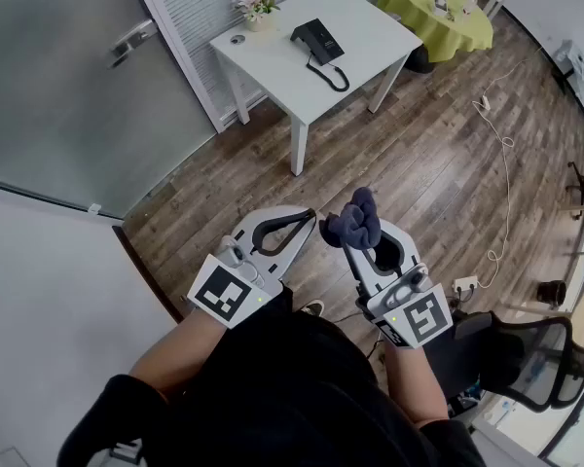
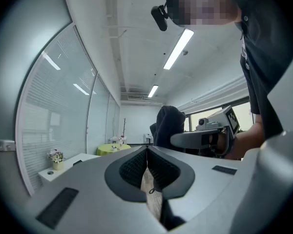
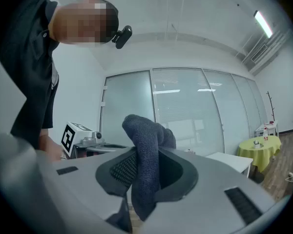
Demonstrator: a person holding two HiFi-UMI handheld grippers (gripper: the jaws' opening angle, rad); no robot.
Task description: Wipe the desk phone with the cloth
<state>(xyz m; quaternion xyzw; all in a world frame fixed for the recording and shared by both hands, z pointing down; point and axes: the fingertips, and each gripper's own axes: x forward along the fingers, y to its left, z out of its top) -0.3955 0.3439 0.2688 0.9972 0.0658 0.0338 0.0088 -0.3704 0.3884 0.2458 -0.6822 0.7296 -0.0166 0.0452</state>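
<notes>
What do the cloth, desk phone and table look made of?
Cloth: dark blue knit fabric, matte; ribbed weave shows where the right hand-held gripper clamps it. Desk phone: black, probably moulded plastic; too small to confirm. Table: smooth white top and legs, likely laminate or painted board.

A white table [image 1: 375, 37] stands on a wood floor [image 1: 419, 183], close to a glass wall. A black phone [image 1: 316, 39] lies near the table's middle, and its cord [image 1: 329, 74] curls toward the front edge. A flower pot [image 1: 258, 13] sits at the far corner. A small round thing [image 1: 237, 39] lies just beside the pot. Further off stands a round table [image 1: 457, 29] under a yellow-green cover, with small items [image 1: 440, 8] on it. On the floor lie a white cable [image 1: 506, 144] and a power strip [image 1: 464, 284].
</notes>
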